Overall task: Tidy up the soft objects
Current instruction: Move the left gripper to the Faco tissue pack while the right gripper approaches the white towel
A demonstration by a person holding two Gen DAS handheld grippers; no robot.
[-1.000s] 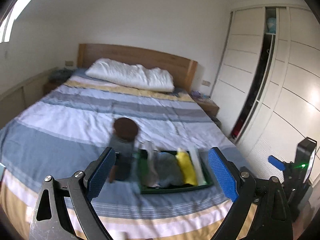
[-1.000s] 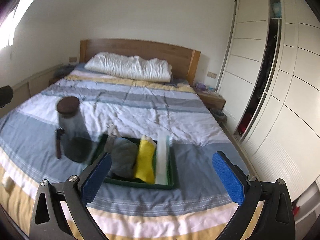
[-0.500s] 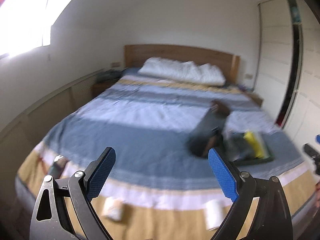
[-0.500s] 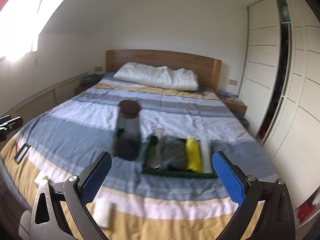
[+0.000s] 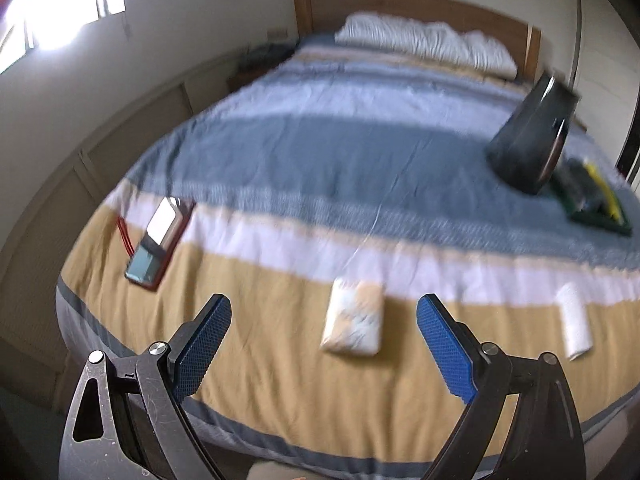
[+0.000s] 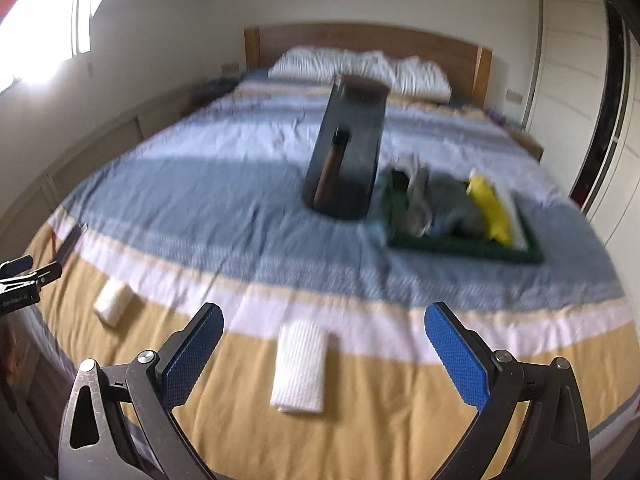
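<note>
Reaching for the two loose cloths on the bed (image 6: 400, 432), both tongs are held wide and empty: the left tongs (image 5: 323, 348) face the pale bundle (image 5: 354, 320), the right tongs (image 6: 324, 354) the white towel (image 6: 300, 366). Each should be pinched mid-fold and carried toward the tray (image 6: 460, 246) at 1 o'clock.

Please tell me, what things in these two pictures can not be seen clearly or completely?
- Left wrist view: the green tray is blurred near the right edge, partly behind the dark jar; its contents are unclear.
- Left wrist view: the pattern on the folded cloth is smeared by motion blur.
- Right wrist view: the left gripper is cut off by the left edge.
</note>
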